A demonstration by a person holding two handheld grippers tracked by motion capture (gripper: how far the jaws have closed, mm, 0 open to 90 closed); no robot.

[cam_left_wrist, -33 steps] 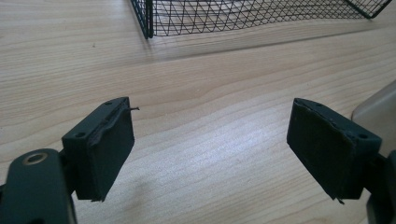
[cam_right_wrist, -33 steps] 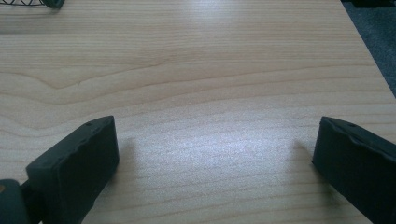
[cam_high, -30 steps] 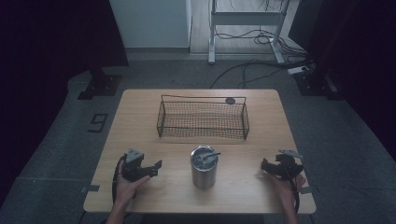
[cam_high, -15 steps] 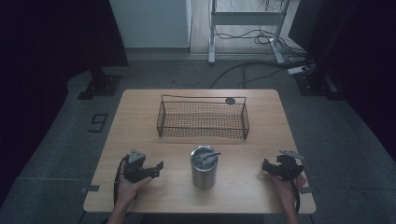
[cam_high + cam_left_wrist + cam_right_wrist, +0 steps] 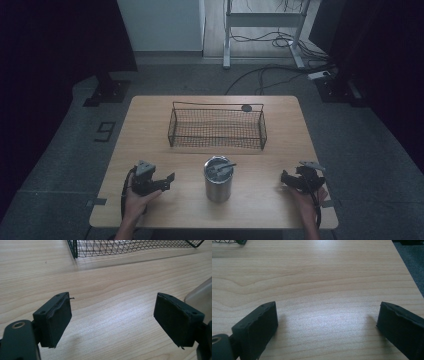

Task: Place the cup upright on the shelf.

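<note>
**Both grippers wide and empty, cup waiting between them**

High view: the steel cup (image 5: 218, 179) stands at lower centre of the surface (image 5: 150, 125), with what look like dark utensils (image 5: 221, 169) inside it. The wire basket (image 5: 217, 127) sits above it in the frame, well apart and apparently empty. The left gripper (image 5: 169, 181) rests at lower left and the right gripper (image 5: 284, 180) at lower right, each clear of the cup.

Left gripper view: the left gripper (image 5: 112, 320) has its jaws spread wide over bare wood. The cup's edge (image 5: 200, 293) shows at the right, the basket (image 5: 125, 247) along the top.

Right gripper view: the right gripper (image 5: 327, 325) is wide too, holding nothing; a basket corner (image 5: 239, 242) shows at upper left.

The work looks to be at its start, before any reach. The next move likely calls for one gripper to steady the cup while the other takes a utensil from above.
</note>
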